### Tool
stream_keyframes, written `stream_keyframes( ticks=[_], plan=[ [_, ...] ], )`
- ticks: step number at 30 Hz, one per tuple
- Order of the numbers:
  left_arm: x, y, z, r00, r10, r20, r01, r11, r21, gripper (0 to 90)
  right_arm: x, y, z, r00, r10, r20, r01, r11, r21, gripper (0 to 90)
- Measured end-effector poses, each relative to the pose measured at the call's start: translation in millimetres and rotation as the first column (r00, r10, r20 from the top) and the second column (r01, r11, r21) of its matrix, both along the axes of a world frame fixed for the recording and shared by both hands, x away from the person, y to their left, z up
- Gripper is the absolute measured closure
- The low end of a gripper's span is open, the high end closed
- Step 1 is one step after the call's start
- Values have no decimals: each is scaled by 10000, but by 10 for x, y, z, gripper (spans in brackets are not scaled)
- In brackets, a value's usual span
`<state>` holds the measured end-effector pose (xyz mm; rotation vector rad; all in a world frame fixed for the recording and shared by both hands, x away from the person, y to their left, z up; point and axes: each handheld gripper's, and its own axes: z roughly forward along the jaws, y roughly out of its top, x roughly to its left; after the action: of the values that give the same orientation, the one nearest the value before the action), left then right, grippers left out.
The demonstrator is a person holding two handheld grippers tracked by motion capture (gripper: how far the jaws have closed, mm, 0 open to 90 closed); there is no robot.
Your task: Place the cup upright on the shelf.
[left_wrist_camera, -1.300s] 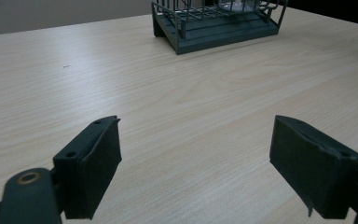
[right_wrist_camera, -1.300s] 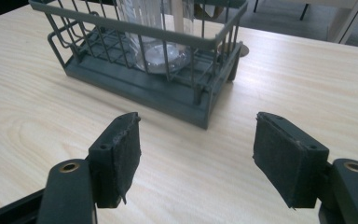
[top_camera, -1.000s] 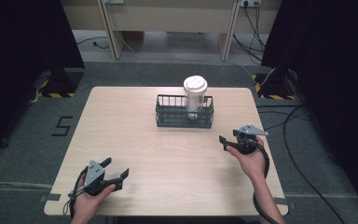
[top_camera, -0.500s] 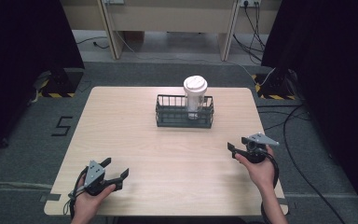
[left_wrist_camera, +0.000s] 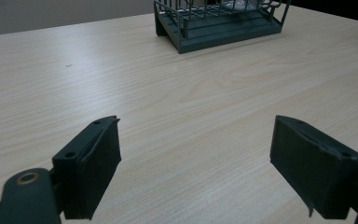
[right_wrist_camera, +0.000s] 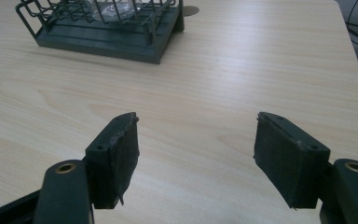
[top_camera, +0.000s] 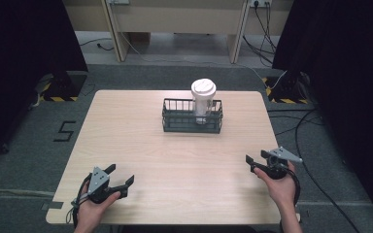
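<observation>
A dark wire basket (top_camera: pixel 192 122) stands at the table's far middle. A white lidded paper cup (top_camera: pixel 203 94) stands upright in its right half. My left gripper (top_camera: pixel 121 174) rests near the front left edge, open, with bare wood between its jaws (left_wrist_camera: pixel 196 163). My right gripper (top_camera: pixel 250 163) sits near the front right edge and points left. Its jaws have just been opening and stand apart with nothing between them (right_wrist_camera: pixel 196 149). Both gripper views look toward the basket (left_wrist_camera: pixel 214 28) (right_wrist_camera: pixel 102 39) from well short of it.
The light wooden table (top_camera: pixel 175 160) lies bare between the grippers and the basket. Cables (top_camera: pixel 301 131) trail over the grey floor to the right. Desk legs (top_camera: pixel 114 29) and dark curtains stand beyond the far edge.
The right hand has drawn back from near the basket toward the front right edge of the table. The left hand has stayed put.
</observation>
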<state>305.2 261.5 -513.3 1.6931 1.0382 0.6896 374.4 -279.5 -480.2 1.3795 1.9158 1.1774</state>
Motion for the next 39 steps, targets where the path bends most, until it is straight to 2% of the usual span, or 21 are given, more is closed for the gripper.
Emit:
stream_keyframes(
  ticks=[17, 28, 39],
  plan=[
    [0, -4, 1, 10000, -27, -12, 27, 10000, 31, 154, -299, -144, -194, 9996, -265, 27, 265, 9996, 34, 310],
    [-2, -7, 1, 10000, -52, -32, 52, 10000, 61, 153, -452, -212, -247, 9989, -440, 150, 437, 9989, 195, 309],
    [-4, -4, 4, 10000, -48, -34, 49, 9999, 114, 153, -542, -257, -311, 9974, -493, 522, 480, 9985, 269, 310]
  ],
)
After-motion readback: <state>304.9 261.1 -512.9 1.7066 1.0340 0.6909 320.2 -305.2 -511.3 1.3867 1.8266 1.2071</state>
